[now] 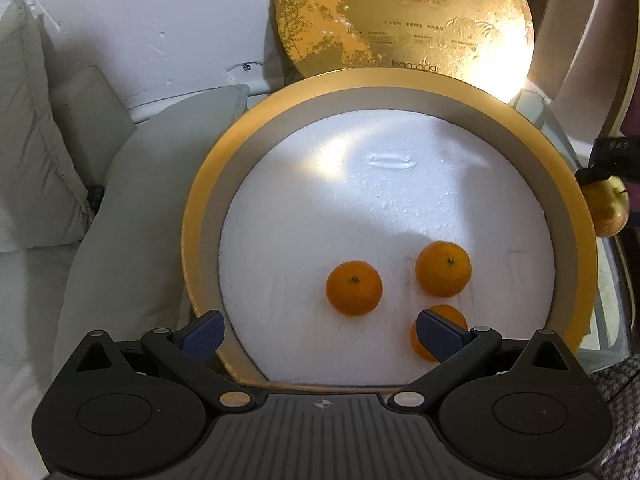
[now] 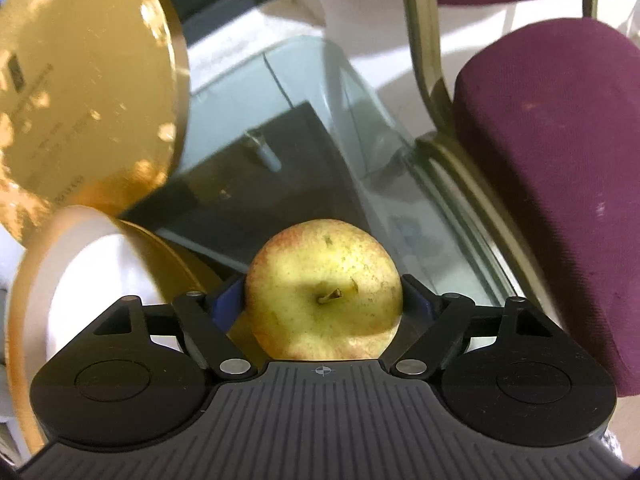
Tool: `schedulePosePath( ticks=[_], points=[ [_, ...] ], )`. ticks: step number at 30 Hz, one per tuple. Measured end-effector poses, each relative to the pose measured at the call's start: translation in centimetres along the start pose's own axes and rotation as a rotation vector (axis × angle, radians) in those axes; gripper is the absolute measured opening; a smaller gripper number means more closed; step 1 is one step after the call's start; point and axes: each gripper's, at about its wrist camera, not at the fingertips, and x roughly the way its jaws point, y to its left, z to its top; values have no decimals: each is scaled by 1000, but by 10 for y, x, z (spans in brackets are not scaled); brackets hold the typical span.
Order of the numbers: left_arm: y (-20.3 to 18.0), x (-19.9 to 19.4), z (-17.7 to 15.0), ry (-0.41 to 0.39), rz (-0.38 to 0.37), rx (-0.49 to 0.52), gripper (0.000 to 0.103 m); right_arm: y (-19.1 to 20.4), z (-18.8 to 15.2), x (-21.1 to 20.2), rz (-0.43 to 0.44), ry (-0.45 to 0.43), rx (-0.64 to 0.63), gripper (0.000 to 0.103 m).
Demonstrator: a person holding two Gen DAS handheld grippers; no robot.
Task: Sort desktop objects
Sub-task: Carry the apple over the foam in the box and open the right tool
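Left wrist view: left gripper (image 1: 320, 330) at lower centre, jaws wide apart, gripping nothing, over round gold-rimmed box (image 1: 188, 216) with white foam floor. Three small orange mandarins (image 1: 354, 288) lower centre-right, one partly behind right pad.

Right wrist view: right gripper (image 2: 322, 300), jaws clamped on yellow-green apple (image 2: 324, 288), lower centre, above glass table (image 2: 320, 152); maroon chair (image 2: 552, 160) at right.

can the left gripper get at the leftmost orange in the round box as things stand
Probably yes: the left gripper hangs open over the round box, and the leftmost orange lies uncovered just ahead of its fingers.
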Motion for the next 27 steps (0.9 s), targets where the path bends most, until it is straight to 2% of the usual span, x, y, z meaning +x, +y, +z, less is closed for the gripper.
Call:
schedulePosePath(
  ticks=[4,7,13,16,20,27],
  points=[
    [10,-10,-6,-27,-24,-28,102,8,-1,-43,23,-73,-28,82],
    [26,-21,-3,-77,-27,-55,102,22,-2,-78,62,-138,-60,82],
    [75,-40,12,-184,42,-160,102,73,-18,-121,181,-211,-167,82],
    [96,-37,13,-182,79,-207,102,103,-30,-115,221,-183,-221,82],
    [108,-23,6,-131,83,-234,102,132,-46,-75,218,-99,-252,82],
    [109,3,-1,-46,64,-236,102,154,-66,-8,139,36,-286,82]
  ],
)
